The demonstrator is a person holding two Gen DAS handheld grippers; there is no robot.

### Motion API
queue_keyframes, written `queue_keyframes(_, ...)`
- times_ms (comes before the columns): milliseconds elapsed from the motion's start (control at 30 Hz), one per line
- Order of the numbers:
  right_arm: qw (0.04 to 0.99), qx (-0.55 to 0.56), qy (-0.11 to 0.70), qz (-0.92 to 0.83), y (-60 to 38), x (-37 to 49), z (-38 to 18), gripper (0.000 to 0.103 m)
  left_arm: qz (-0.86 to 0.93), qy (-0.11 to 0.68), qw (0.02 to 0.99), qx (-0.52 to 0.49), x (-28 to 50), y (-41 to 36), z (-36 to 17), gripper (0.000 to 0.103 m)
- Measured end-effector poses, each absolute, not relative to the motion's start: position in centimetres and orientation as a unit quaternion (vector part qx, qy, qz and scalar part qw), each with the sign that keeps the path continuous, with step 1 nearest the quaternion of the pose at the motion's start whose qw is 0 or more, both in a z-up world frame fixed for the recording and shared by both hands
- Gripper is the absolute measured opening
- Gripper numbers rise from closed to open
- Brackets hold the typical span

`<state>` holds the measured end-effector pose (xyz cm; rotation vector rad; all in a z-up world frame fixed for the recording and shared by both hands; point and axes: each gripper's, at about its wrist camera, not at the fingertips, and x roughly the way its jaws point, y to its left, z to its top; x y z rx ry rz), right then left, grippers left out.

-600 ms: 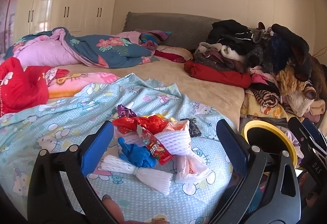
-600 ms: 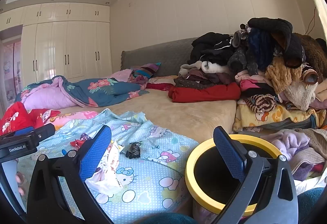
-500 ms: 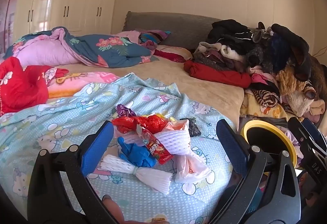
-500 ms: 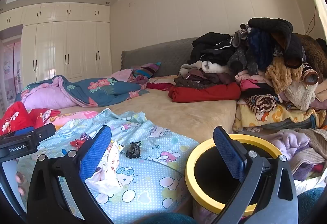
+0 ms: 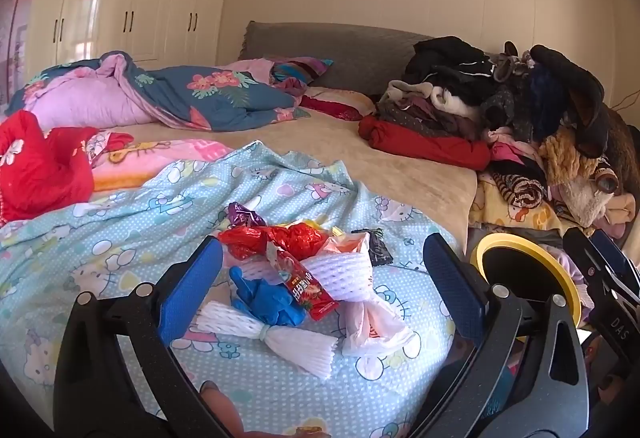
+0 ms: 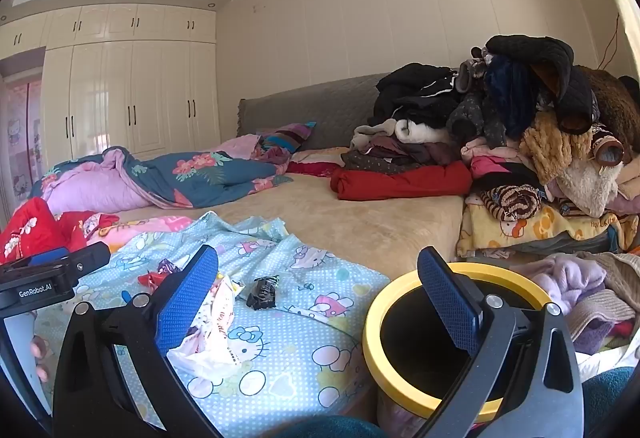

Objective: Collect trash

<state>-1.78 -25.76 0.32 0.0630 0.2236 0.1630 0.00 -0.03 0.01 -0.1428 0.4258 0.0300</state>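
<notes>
Hovering with jaws wide and empty, the left hand-held gripper (image 5: 320,270) and right hand-held gripper (image 6: 316,286) face trash (image 5: 296,278) left of the bin (image 6: 400,290); pinch one light wrapper squarely.

Bed (image 5: 400,174) is carrying a cartoon-print blue sheet (image 5: 120,238), a floral quilt (image 5: 208,98), a clothes heap (image 5: 500,106), with a trash pile (image 5: 304,278) lying on the sheet.

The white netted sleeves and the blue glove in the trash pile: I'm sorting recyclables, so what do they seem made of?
White netted sleeves: likely soft foam mesh, matte, with an open lattice and flared ends. Blue glove: probably thin nitrile or latex, slightly glossy and crumpled.
</notes>
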Motion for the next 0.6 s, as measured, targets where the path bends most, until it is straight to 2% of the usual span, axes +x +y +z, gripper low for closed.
queue_keyframes(600, 0.99, 0.03, 0.112, 0.081, -25.55, -1.77, 0.3, 0.097, 0.015, 0.211, 0.975, -0.072, 0.0, -0.02, 0.0, 0.092)
